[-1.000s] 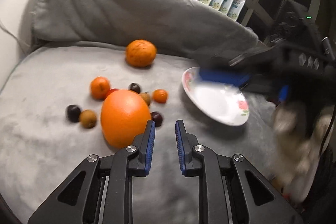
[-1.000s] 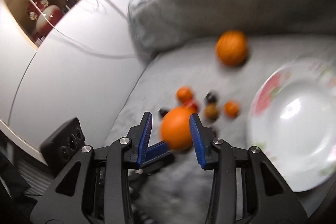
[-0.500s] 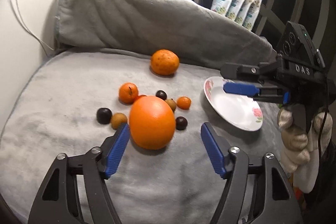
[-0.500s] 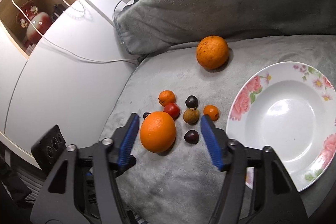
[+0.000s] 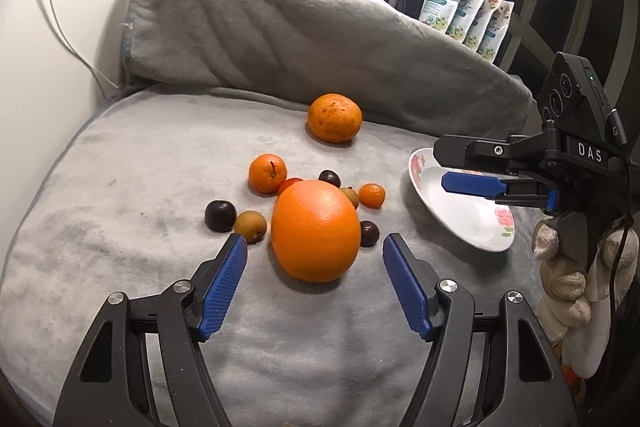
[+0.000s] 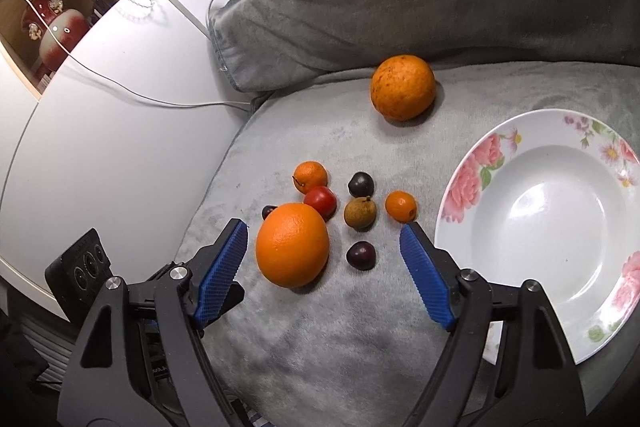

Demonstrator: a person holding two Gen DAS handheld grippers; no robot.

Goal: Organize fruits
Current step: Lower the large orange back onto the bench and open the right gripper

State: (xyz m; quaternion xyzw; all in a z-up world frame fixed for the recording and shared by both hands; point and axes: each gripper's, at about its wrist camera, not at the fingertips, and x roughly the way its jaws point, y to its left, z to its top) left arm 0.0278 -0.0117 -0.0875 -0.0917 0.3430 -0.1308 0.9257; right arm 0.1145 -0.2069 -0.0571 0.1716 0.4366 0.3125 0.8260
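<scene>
A big orange (image 5: pixel 316 231) (image 6: pixel 292 245) lies on the grey blanket (image 5: pixel 120 187), just ahead of my left gripper (image 5: pixel 315 241). That gripper is open and its pads are clear of the fruit. Around the orange lie a mandarin (image 5: pixel 267 173), a red tomato (image 6: pixel 320 201), a kumquat (image 5: pixel 372 195), dark plums (image 5: pixel 220 215) and brown longans (image 5: pixel 250 225). A second orange (image 5: pixel 335 117) sits further back. My right gripper (image 6: pixel 324 227) (image 5: pixel 452 167) hovers over the near rim of the flowered plate (image 6: pixel 460 187). Its jaws are opening, with nothing between the pads.
A rolled grey blanket (image 5: pixel 320 39) forms a bank behind the fruit. A white wall (image 5: pixel 48 27) with a cable closes the left side. Pouches (image 5: pixel 464 11) stand on the sill at the back right. A gloved hand (image 5: pixel 568 279) holds the right gripper.
My left gripper went from shut to wide open. The right jaws spread wider in both steps. Both views steadied from blur, and the fruit stayed put.
</scene>
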